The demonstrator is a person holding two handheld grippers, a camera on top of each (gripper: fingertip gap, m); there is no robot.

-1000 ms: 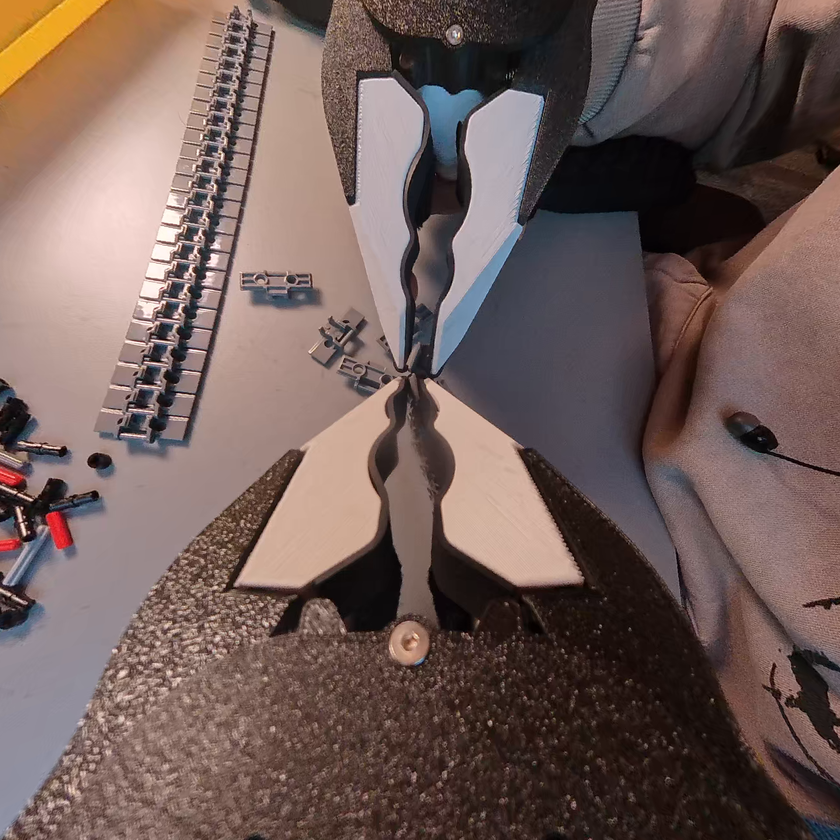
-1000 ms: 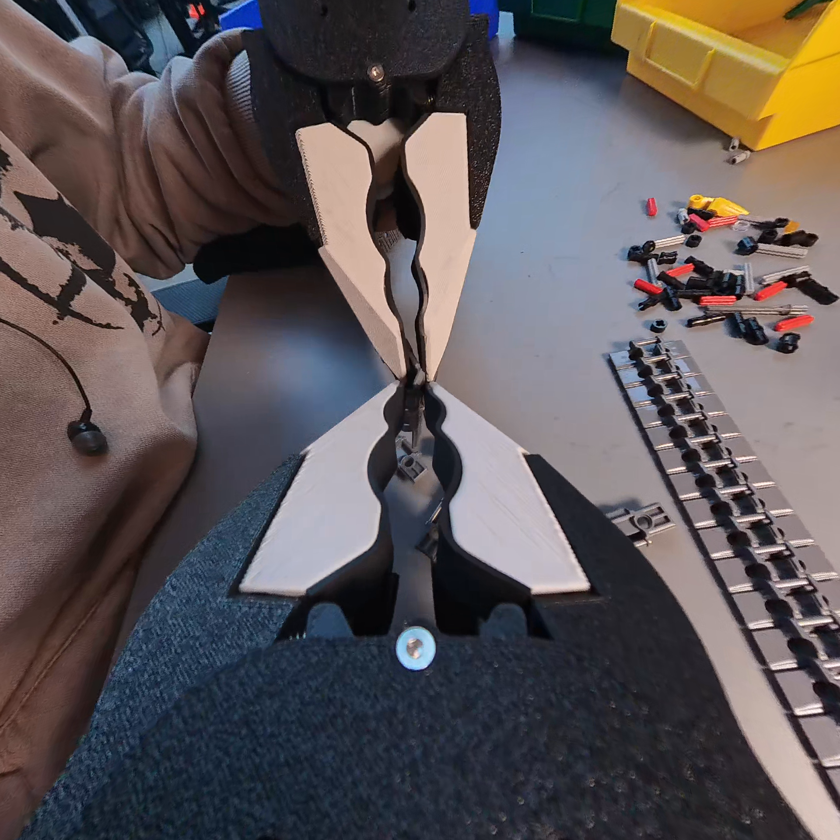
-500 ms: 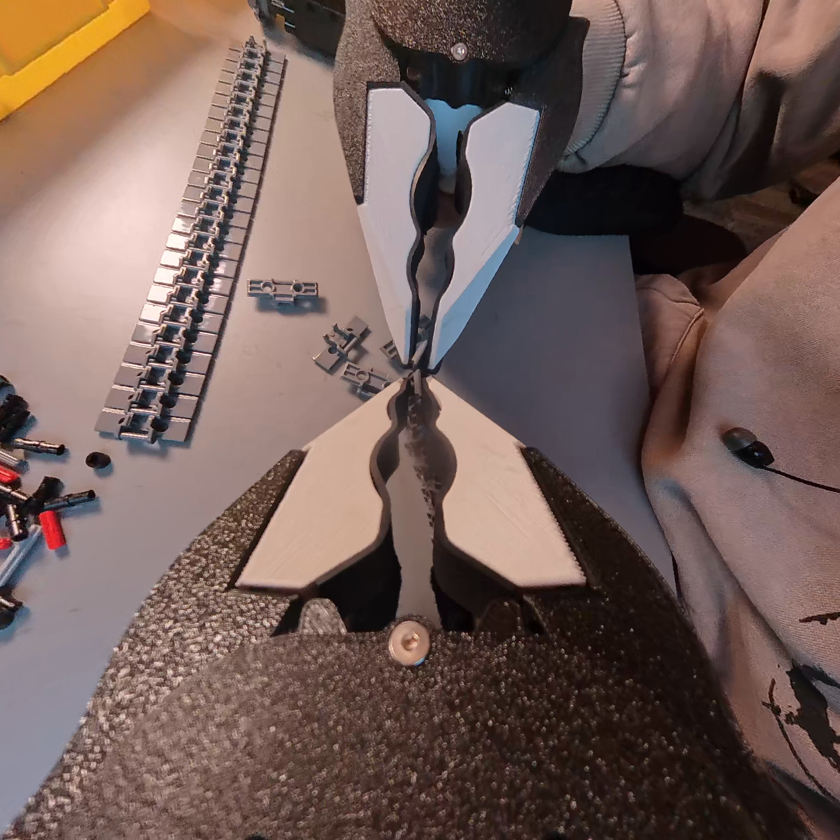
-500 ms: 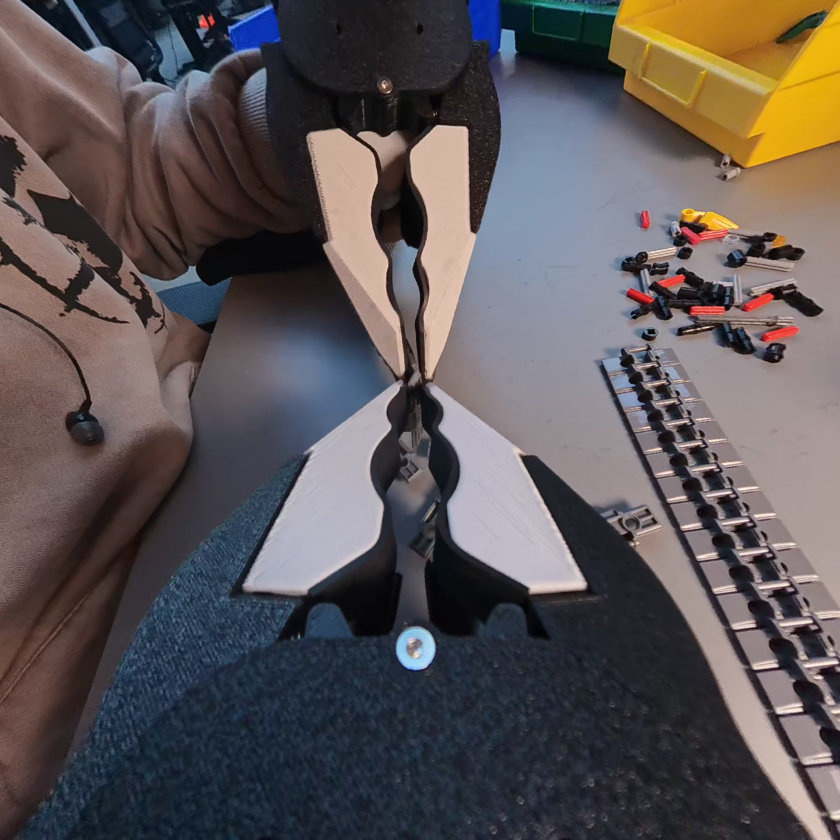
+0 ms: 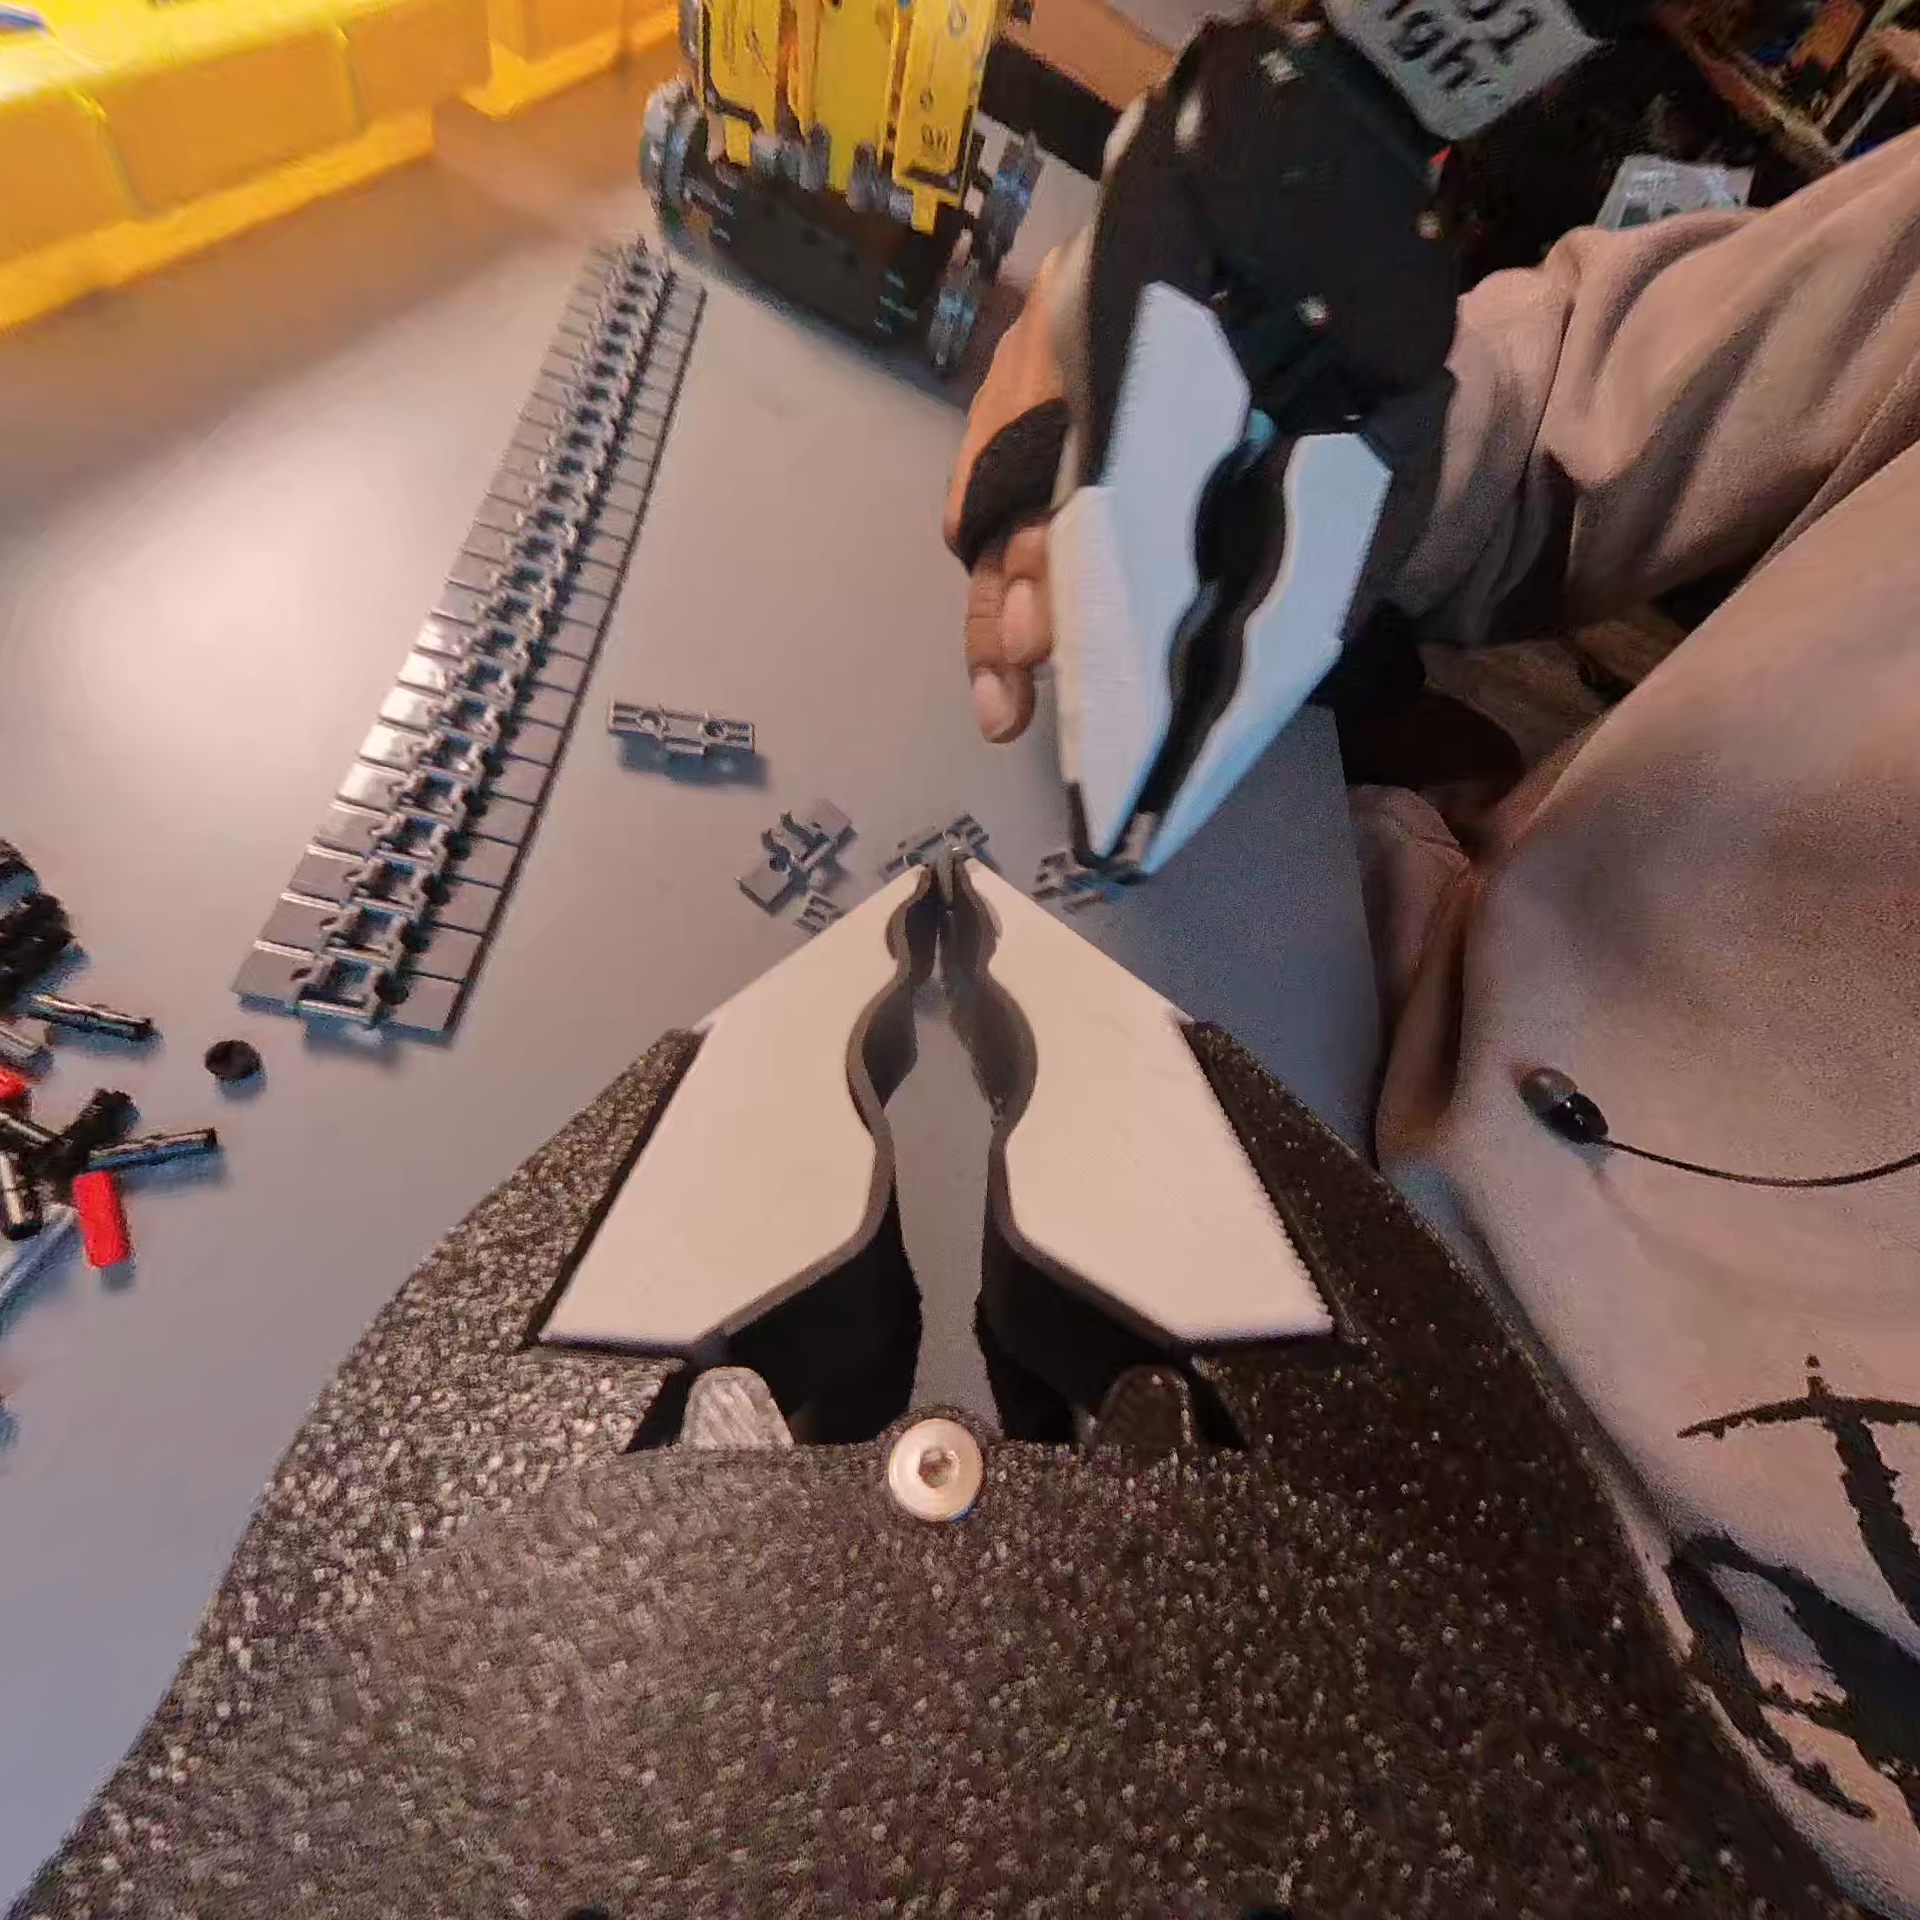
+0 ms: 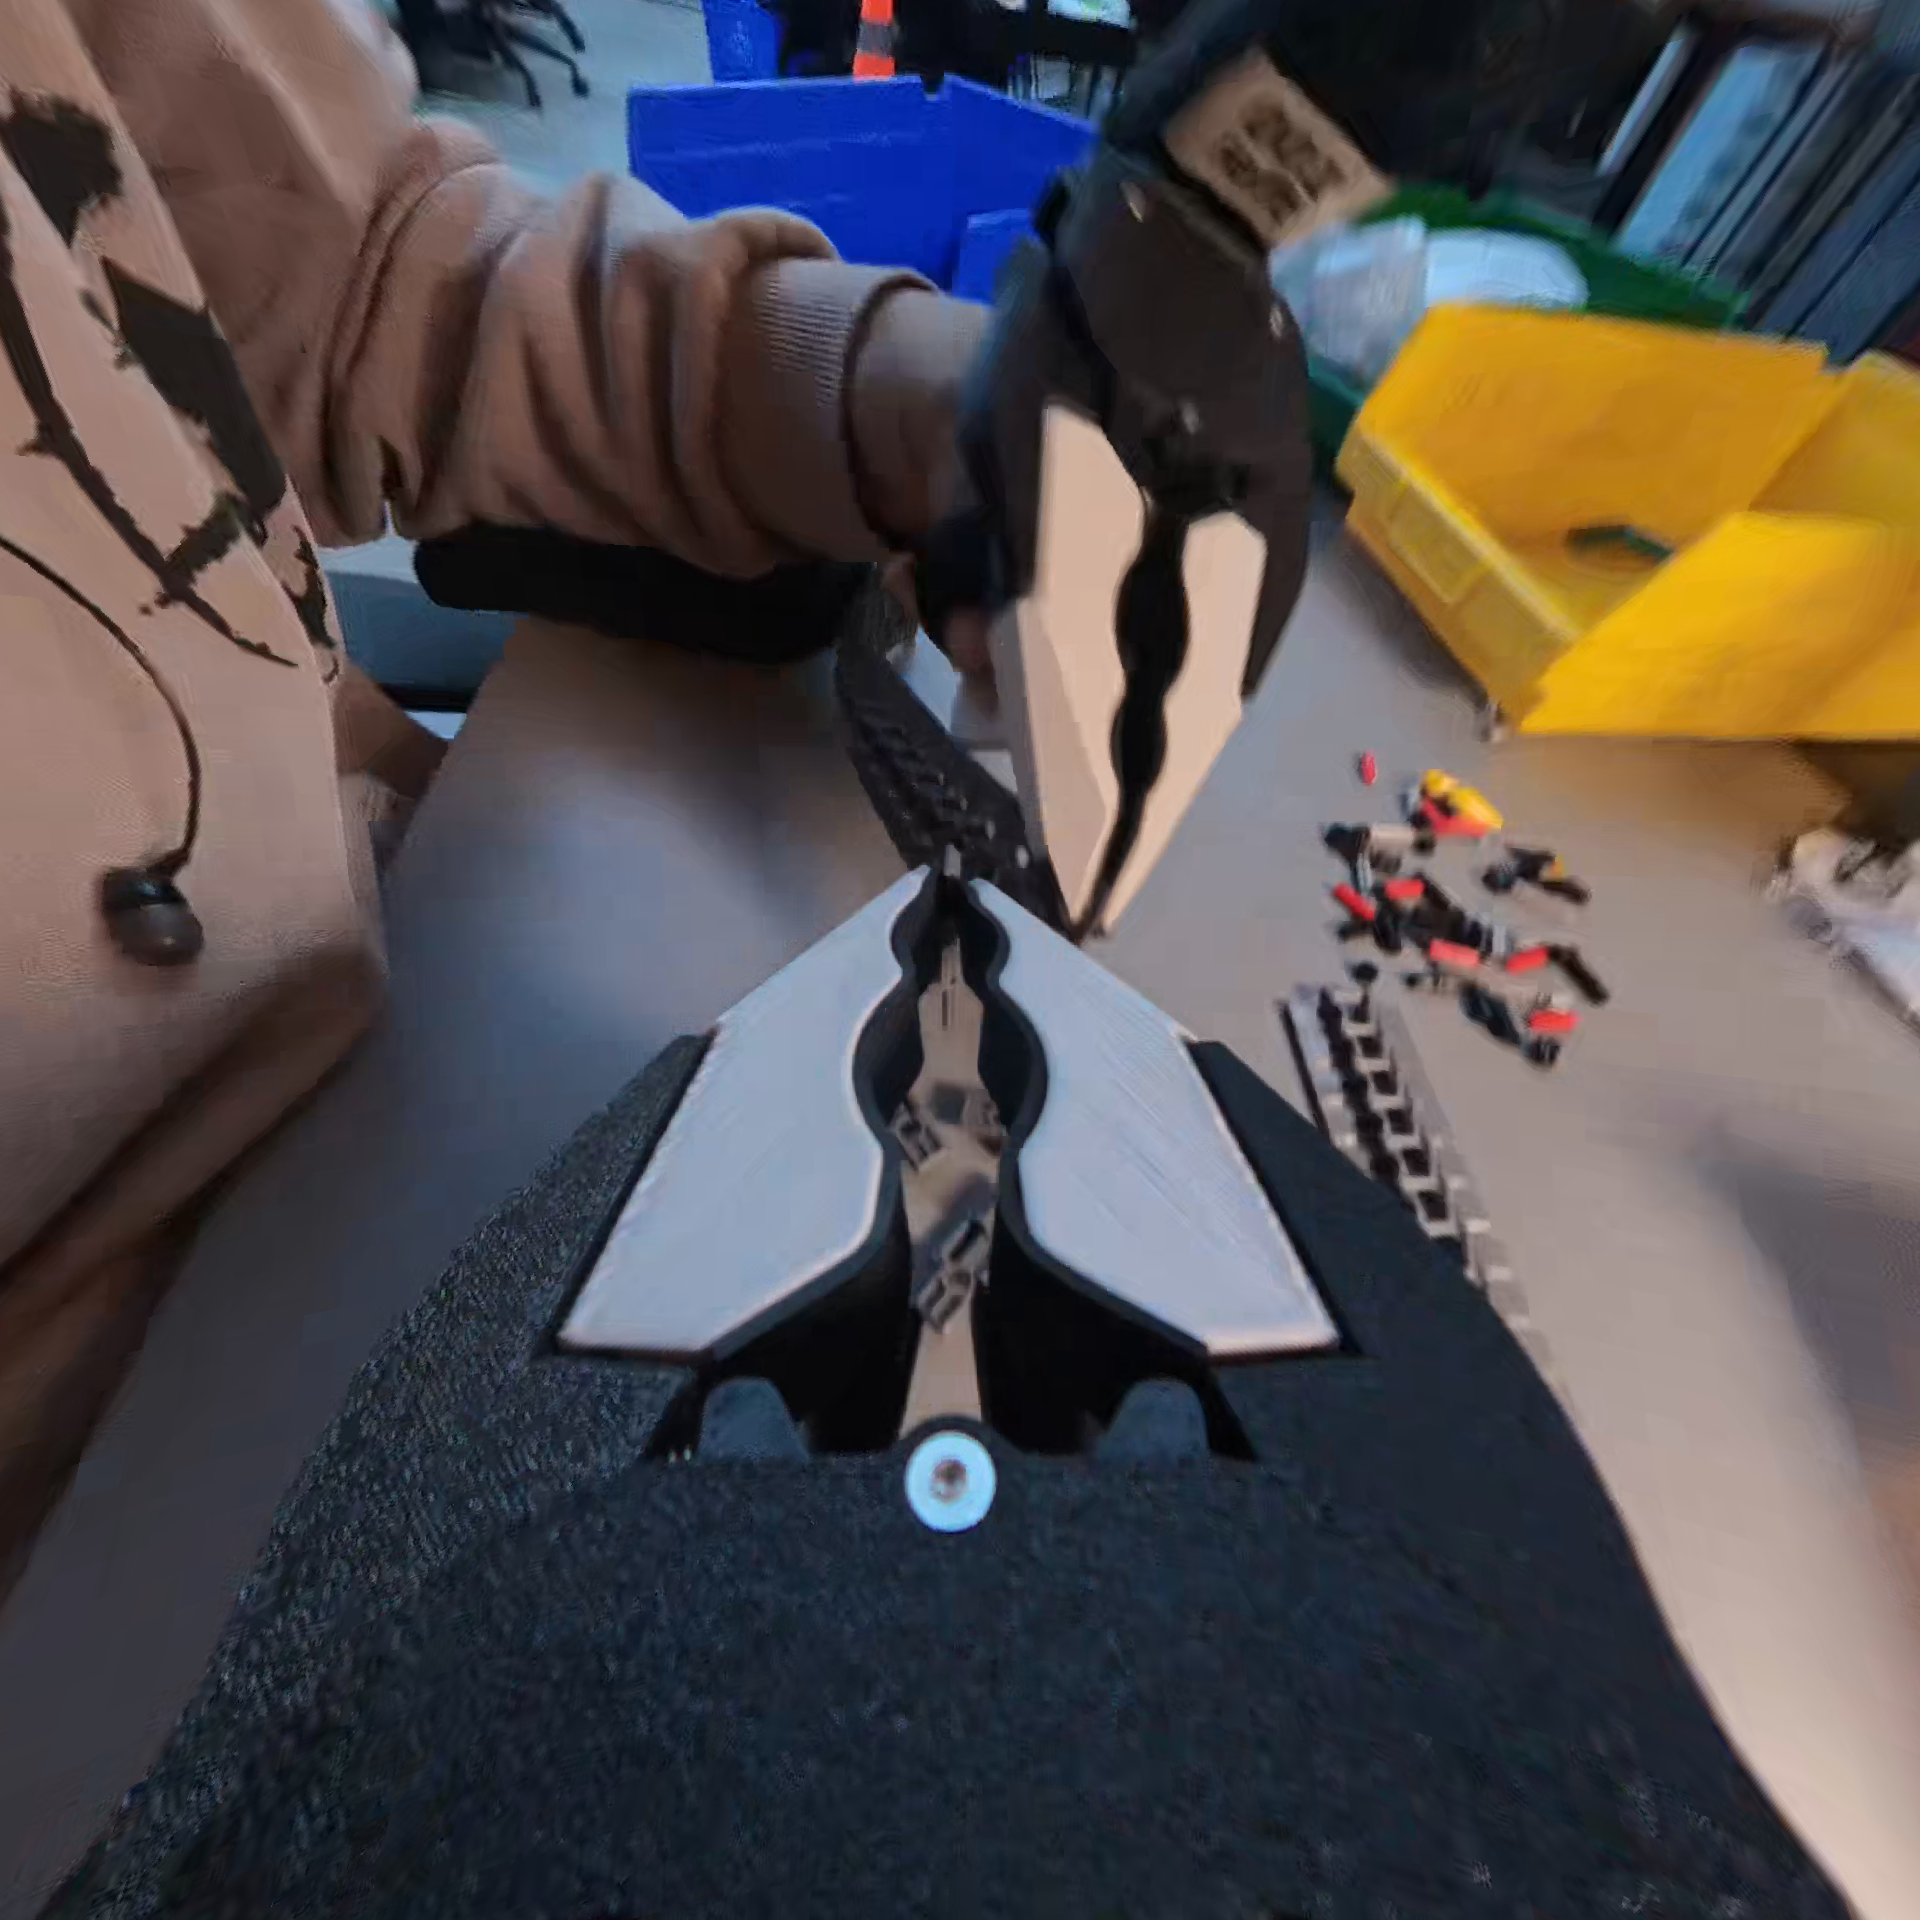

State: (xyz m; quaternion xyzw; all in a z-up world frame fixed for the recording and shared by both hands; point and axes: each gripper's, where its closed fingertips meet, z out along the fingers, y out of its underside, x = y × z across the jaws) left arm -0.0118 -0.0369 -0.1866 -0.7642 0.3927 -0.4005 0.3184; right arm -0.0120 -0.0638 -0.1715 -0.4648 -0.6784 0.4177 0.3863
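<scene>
My left gripper [image 5: 945, 871] is shut, with a small grey track link [image 5: 943, 858] pinched at its tips just above the grey table [image 5: 260, 582]. My right gripper [image 5: 1117, 864] comes in from the upper right, tilted, shut on another small grey link [image 5: 1072, 879]. The two sets of tips are a short way apart. Three loose grey links [image 5: 683, 732] [image 5: 795, 858] [image 5: 933, 844] lie just ahead of my left tips. In the blurred right wrist view my right gripper [image 6: 948, 883] is shut, and the left gripper [image 6: 1096, 920] points down just right of it.
A long assembled grey track strip [image 5: 468, 675] lies to the left and also shows in the right wrist view [image 6: 1382, 1112]. Black and red pins [image 5: 73, 1153] lie beside it. Yellow bins [image 6: 1662, 540], a blue bin [image 6: 831, 156] and a yellow-black model vehicle [image 5: 831, 156] stand farther back. The person's tan sweatshirt [image 5: 1662, 935] is close. Left and right tips are no more than a few centimetres apart.
The grippers were tip to tip; now they have drawn apart. The right gripper has swung to the right and tilted. Both views have lifted, showing the bins and the model vehicle.
</scene>
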